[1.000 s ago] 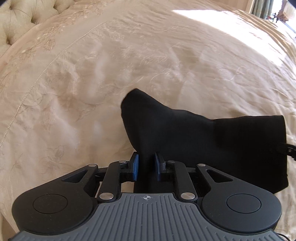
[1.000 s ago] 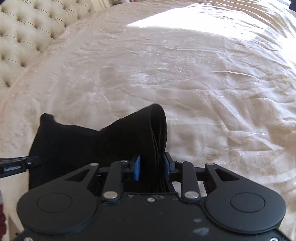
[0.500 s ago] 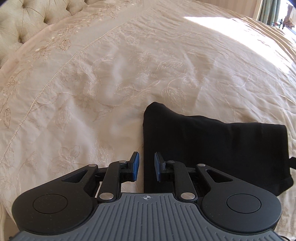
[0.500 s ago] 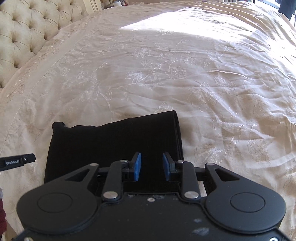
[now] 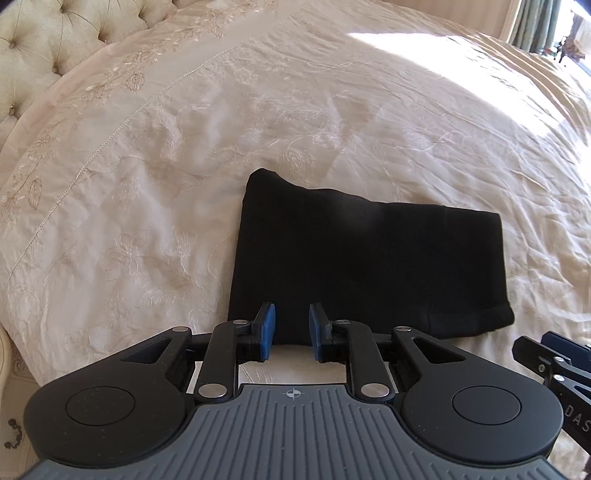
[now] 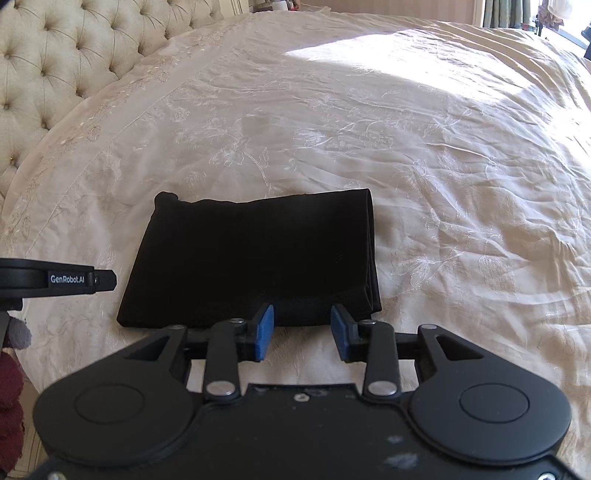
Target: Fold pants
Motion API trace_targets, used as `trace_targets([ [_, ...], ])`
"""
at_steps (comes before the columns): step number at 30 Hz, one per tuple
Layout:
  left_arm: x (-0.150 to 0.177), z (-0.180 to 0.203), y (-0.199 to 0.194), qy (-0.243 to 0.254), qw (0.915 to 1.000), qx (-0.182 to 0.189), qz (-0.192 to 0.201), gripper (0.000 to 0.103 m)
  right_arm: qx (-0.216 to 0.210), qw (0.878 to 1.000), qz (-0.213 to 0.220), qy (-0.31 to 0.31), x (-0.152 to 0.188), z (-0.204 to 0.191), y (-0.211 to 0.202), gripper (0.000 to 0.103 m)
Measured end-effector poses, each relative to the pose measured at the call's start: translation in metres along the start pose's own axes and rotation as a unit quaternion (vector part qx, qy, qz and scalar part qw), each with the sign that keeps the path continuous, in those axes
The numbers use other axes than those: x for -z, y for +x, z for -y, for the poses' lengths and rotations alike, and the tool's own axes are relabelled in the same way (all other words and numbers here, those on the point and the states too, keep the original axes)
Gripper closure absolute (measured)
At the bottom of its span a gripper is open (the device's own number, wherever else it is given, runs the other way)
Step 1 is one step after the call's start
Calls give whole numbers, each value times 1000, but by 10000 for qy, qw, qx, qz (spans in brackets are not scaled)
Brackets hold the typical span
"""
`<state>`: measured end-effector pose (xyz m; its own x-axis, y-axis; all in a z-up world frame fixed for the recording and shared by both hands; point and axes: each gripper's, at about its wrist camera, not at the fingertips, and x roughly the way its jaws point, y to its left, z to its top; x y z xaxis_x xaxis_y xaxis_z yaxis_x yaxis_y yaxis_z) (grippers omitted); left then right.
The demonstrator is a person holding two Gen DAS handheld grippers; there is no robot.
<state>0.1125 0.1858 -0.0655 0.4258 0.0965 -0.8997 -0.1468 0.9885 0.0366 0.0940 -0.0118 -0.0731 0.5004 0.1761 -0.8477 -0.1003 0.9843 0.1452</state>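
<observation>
The black pants (image 5: 369, 258) lie folded into a flat rectangle on the cream bedspread (image 5: 184, 166); they also show in the right wrist view (image 6: 251, 258). My left gripper (image 5: 291, 325) is open and empty, just short of the pants' near left edge. My right gripper (image 6: 302, 325) is open and empty, just short of the near right edge, where the stacked layers (image 6: 371, 258) show. Each gripper shows at the edge of the other's view: the right one (image 5: 554, 365), the left one (image 6: 55, 280).
A tufted cream headboard (image 6: 74, 48) stands at the far left. The embroidered bedspread (image 6: 443, 147) stretches far and right, with a sunlit patch. Curtains (image 5: 535, 22) hang at the far right. A dark red cloth (image 6: 9, 406) shows at the left edge.
Both grippers held the pants' near edge raised a second ago. They let go, opened, and pulled back toward me. The pants now lie flat.
</observation>
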Motion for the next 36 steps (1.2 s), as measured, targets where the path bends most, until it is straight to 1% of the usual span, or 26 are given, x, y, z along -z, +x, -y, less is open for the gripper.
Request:
trace_targets([
  [2,8,5,-12,-13,9999,17,102,83,18,10000,21,-43,4,2,-11,65],
  [7,22,20,-36,146,9993,-126,329,83,-7,9999,165,-19,12,6,-36,63],
  [12,30,27,-50,115,9996,-40,240,83,-65,9994,330,-66,19,7,-59,62],
  [16,40,30,-61,150,9994,-56,292,83,-54,9989,452,-53,21,7,-72,62],
  [21,47,28,-71,77,9994,-9,329,82,-55,9981,613,17,25,9,-85,62],
  [27,52,26,-80,25,9992,-81,402,82,-60,9972,748,2,30,6,-97,62],
  [36,59,26,-85,74,9990,-68,425,82,-21,9969,790,-52,39,2,-105,61],
])
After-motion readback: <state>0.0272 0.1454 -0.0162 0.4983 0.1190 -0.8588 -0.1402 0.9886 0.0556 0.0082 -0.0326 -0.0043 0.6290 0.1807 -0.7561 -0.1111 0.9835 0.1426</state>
